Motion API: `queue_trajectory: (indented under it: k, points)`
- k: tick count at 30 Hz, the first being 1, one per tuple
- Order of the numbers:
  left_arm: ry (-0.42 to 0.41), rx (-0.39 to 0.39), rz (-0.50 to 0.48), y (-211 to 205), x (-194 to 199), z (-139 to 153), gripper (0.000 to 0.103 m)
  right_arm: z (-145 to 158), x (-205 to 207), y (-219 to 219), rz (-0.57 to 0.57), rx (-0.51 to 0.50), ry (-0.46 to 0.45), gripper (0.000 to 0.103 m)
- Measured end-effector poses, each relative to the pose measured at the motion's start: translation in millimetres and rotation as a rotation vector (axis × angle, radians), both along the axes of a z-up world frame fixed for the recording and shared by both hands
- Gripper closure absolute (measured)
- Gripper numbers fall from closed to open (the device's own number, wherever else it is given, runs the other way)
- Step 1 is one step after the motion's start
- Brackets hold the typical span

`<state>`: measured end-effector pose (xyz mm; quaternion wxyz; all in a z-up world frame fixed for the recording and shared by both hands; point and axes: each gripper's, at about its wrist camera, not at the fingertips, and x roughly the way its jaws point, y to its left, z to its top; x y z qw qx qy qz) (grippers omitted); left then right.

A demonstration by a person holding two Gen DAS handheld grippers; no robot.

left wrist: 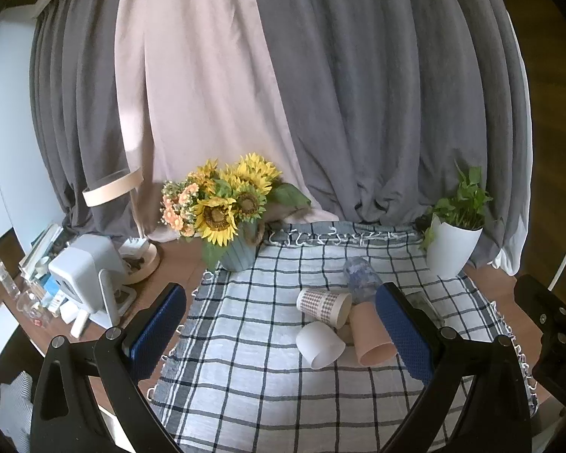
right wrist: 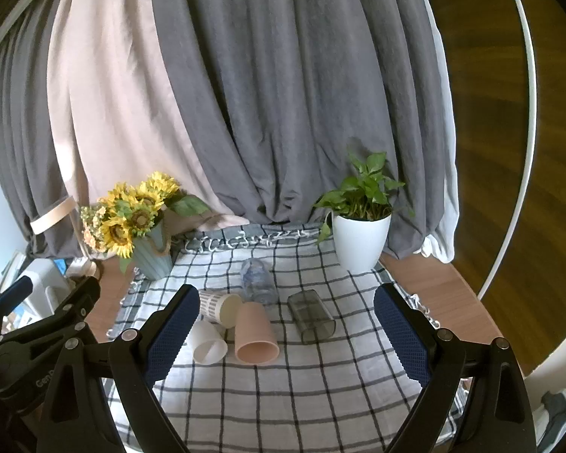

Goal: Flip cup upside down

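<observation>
Several cups lie on their sides on the checked cloth (right wrist: 283, 392): a white cup (right wrist: 207, 341), a pink cup (right wrist: 254, 334), a patterned paper cup (right wrist: 222, 307), a clear glass (right wrist: 258, 281) and a dark smoky square cup (right wrist: 311, 315). In the left wrist view the white cup (left wrist: 319, 343), pink cup (left wrist: 371, 339), patterned cup (left wrist: 324, 304) and clear glass (left wrist: 360, 279) show too. My left gripper (left wrist: 283, 324) is open and empty, held back from the cups. My right gripper (right wrist: 286, 324) is open and empty, also short of them.
A blue pot of sunflowers (right wrist: 132, 222) stands at the cloth's back left, a white pot with a green plant (right wrist: 360, 241) at back right. Grey and pink curtains hang behind. A white device (left wrist: 83, 275) and clutter sit on the left of the table.
</observation>
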<state>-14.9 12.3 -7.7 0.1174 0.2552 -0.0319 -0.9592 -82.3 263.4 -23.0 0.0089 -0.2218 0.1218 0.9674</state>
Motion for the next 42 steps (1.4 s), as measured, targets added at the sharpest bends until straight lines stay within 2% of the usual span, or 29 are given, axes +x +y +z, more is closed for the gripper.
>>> queue_trajectory:
  k: [9,18,24,35,42]
  points:
    - [-0.079,0.019,0.015,11,-23,-17,0.001,-13,-20,11,0.008,-0.015,-0.046,0.009]
    - [-0.280,0.067,0.033,29,-79,-67,0.001,-49,-66,33,-0.008,-0.045,-0.183,0.009]
    - [-0.388,0.112,0.117,32,-123,-100,0.001,-81,-116,45,0.057,-0.060,-0.289,0.009]
    - [-0.473,0.070,0.237,34,-181,-140,0.001,-153,-223,45,0.216,-0.107,-0.528,0.009]
    - [-0.510,0.029,0.273,37,-204,-156,0.001,-196,-259,40,0.243,-0.107,-0.648,0.010]
